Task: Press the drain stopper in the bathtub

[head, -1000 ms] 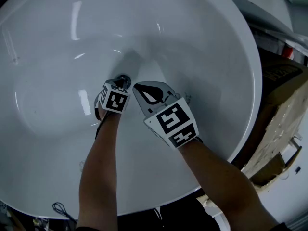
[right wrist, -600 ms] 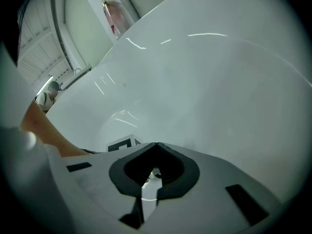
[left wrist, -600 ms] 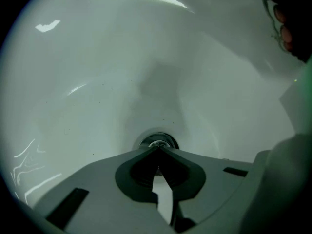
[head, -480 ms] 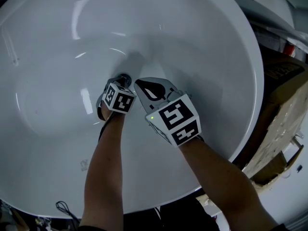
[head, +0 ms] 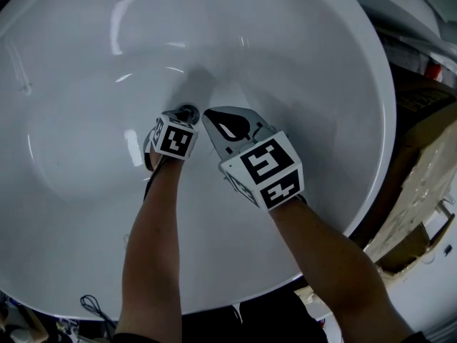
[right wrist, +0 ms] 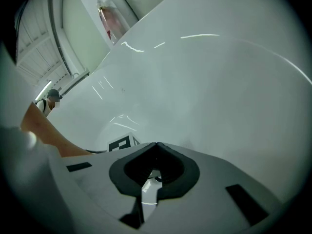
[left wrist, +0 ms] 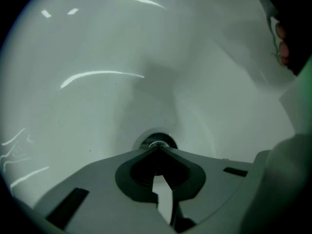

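A round chrome drain stopper sits at the bottom of the white bathtub. In the left gripper view the drain stopper lies just past the closed tips. My left gripper is shut, its tips at or on the stopper; contact cannot be told. My right gripper is shut with nothing between its jaws and hovers just right of the stopper. In the right gripper view the right gripper points at the tub wall, with the left gripper's marker cube to its left.
The tub rim curves along the right. Beyond it stand cardboard boxes. A red bottle stands on the far ledge in the right gripper view. A dark cable lies by the near rim.
Both grippers have shifted slightly right and farther into the tub. The left gripper's tips have closed in on the stopper.
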Tool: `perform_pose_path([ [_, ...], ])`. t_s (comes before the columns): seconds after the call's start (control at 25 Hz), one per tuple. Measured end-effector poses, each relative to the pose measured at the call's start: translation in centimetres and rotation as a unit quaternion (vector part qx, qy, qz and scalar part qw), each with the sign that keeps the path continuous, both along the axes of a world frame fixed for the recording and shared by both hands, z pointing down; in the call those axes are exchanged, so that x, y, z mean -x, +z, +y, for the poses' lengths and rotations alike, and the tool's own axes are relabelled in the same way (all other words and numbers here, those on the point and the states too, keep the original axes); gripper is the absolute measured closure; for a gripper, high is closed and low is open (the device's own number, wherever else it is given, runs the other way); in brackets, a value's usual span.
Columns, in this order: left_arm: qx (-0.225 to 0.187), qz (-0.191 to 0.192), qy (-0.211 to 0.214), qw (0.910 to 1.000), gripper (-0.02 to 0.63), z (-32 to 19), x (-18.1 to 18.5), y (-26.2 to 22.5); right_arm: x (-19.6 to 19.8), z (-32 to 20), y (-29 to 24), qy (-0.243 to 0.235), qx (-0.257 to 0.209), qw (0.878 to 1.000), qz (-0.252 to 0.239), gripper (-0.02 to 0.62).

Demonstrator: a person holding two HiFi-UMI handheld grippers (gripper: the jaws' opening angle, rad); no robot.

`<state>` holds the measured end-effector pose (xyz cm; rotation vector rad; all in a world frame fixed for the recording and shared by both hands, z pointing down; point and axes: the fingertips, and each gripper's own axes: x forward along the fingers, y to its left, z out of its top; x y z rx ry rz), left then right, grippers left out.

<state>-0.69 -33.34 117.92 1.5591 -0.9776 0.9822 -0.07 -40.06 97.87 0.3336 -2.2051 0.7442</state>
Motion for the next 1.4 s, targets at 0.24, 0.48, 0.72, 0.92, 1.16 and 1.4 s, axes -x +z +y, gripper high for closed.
perform_pose_path([
  [0.24,-0.014,-0.009,0.007,0.9998,0.588,1.0,1.2,-1.5,-0.2,-0.5,-0.5,0.014,0.002,1.0,0.002,0.581],
  [0.48,-0.039,0.015,-0.016,0.999,0.588,1.8,0.9,-6.1,-1.3,1.6,-4.5,0.005,0.009,1.0,-0.01,0.581],
  [0.72,-0.082,0.036,-0.11,0.9899,0.589,1.2,1.1,-15.3,-3.0,4.3,-10.8,-0.002,0.01,1.0,-0.018,0.581],
  [0.92,-0.137,0.068,-0.133,0.9793,0.588,1.2,0.1,-25.9,-4.2,7.1,-18.1,-0.007,0.014,1.0,-0.011,0.581],
  [1.16,-0.167,0.061,-0.136,0.9745,0.589,4.1,0.3,-40.0,-4.6,9.2,-28.8,0.011,0.004,1.0,-0.005,0.581],
  [1.4,-0.21,0.06,-0.14,0.9659,0.588,5.9,0.1,-55.7,-1.3,10.4,-43.1,0.0,-0.008,0.998,-0.061,0.581],
])
